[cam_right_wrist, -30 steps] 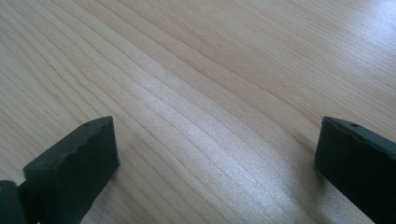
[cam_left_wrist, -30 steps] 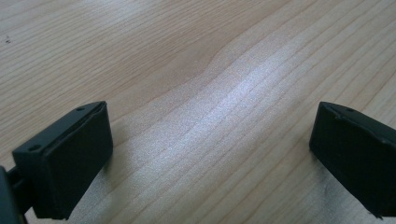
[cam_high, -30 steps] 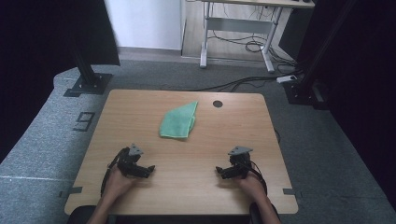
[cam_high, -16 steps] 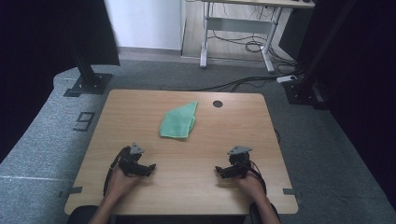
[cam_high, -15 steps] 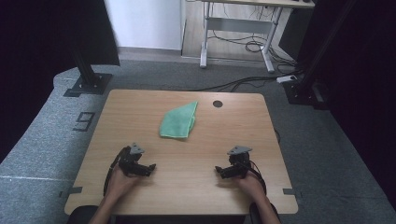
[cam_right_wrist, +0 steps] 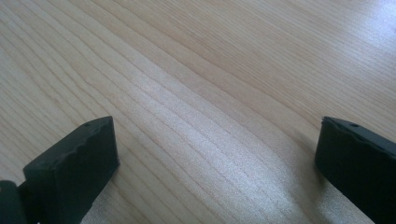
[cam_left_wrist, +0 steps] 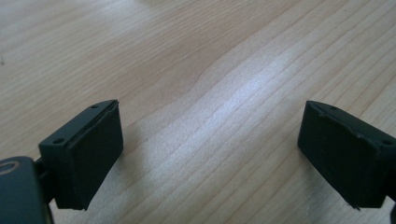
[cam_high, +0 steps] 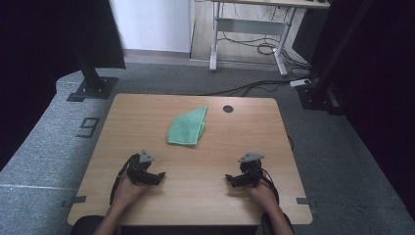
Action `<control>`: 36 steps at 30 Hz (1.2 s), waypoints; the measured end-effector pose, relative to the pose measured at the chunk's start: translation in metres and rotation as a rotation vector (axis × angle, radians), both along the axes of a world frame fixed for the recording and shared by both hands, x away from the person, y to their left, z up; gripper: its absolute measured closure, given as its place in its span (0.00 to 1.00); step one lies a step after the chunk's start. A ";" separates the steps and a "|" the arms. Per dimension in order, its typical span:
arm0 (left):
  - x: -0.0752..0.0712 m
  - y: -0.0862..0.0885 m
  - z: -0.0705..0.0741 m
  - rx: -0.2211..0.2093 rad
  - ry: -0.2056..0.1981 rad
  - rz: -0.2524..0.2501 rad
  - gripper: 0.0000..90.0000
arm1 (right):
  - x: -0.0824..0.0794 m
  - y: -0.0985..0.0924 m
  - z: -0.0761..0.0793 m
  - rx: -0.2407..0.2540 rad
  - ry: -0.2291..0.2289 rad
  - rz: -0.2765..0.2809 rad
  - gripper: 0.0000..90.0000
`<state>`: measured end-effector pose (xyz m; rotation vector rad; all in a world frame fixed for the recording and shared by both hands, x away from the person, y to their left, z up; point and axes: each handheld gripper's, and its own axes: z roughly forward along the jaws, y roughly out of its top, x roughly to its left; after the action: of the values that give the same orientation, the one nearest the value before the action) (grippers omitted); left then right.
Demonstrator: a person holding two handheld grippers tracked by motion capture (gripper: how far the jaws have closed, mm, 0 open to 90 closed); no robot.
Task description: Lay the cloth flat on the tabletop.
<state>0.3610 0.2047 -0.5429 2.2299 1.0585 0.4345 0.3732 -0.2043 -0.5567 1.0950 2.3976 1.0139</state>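
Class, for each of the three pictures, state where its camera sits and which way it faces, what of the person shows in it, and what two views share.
High view: fixed above the person's side, facing forward and down on the table and green cloth; forearms, left gripper and right gripper show.
Left gripper view: rides the left gripper, facing down at bare wood between open jaws, which have just been closing slightly.
Right gripper view: rides the right gripper, facing bare wood between open jaws.
Shared: both gripper views show the same wood tabletop.

A lab: black curtains (cam_high: 39,29); camera stands (cam_high: 90,73); cabled desk (cam_high: 254,29).
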 end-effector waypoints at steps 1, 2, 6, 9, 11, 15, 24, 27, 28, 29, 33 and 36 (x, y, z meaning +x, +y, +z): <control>0.000 -0.001 0.001 0.001 -0.003 -0.004 0.09 | 0.000 0.000 0.000 -0.001 -0.001 -0.001 0.00; 0.000 -0.001 0.003 -0.005 -0.004 -0.009 0.10 | 0.000 0.000 0.000 0.000 0.000 0.000 0.00; 0.003 -0.004 0.007 -0.030 0.005 -0.022 0.12 | 0.000 0.000 0.000 -0.001 0.000 -0.001 0.00; 0.005 -0.007 0.009 -0.043 0.012 -0.035 0.14 | 0.000 0.000 0.000 0.000 0.000 0.000 0.00; 0.007 -0.009 0.011 -0.049 0.015 -0.047 0.16 | 0.000 0.000 0.000 -0.001 -0.001 -0.003 0.00; 0.011 -0.015 0.015 -0.052 0.014 -0.058 0.16 | 0.000 0.000 0.000 -0.001 -0.001 -0.006 0.00; 0.024 -0.028 0.023 -0.067 0.010 -0.090 0.23 | 0.000 0.000 0.000 -0.001 0.000 -0.006 0.00; 0.029 -0.030 0.026 -0.070 0.009 -0.101 0.25 | 0.000 0.000 0.000 -0.001 0.000 -0.006 0.00; 0.031 -0.030 0.027 -0.071 0.008 -0.102 0.26 | 0.000 0.000 0.000 -0.001 0.000 -0.006 0.00; 0.032 -0.031 0.028 -0.075 0.006 -0.104 0.27 | 0.000 0.000 0.000 -0.001 0.000 -0.006 0.00; 0.039 -0.033 0.034 -0.099 0.004 -0.108 0.31 | 0.000 0.000 0.000 -0.001 0.000 -0.006 0.00; 0.044 -0.036 0.038 -0.109 -0.001 -0.116 0.33 | 0.000 0.000 0.000 -0.001 0.000 -0.006 0.00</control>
<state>0.4054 0.1690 -0.5050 2.1802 0.9241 0.3204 0.3730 -0.2039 -0.5567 1.1014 2.3928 1.0101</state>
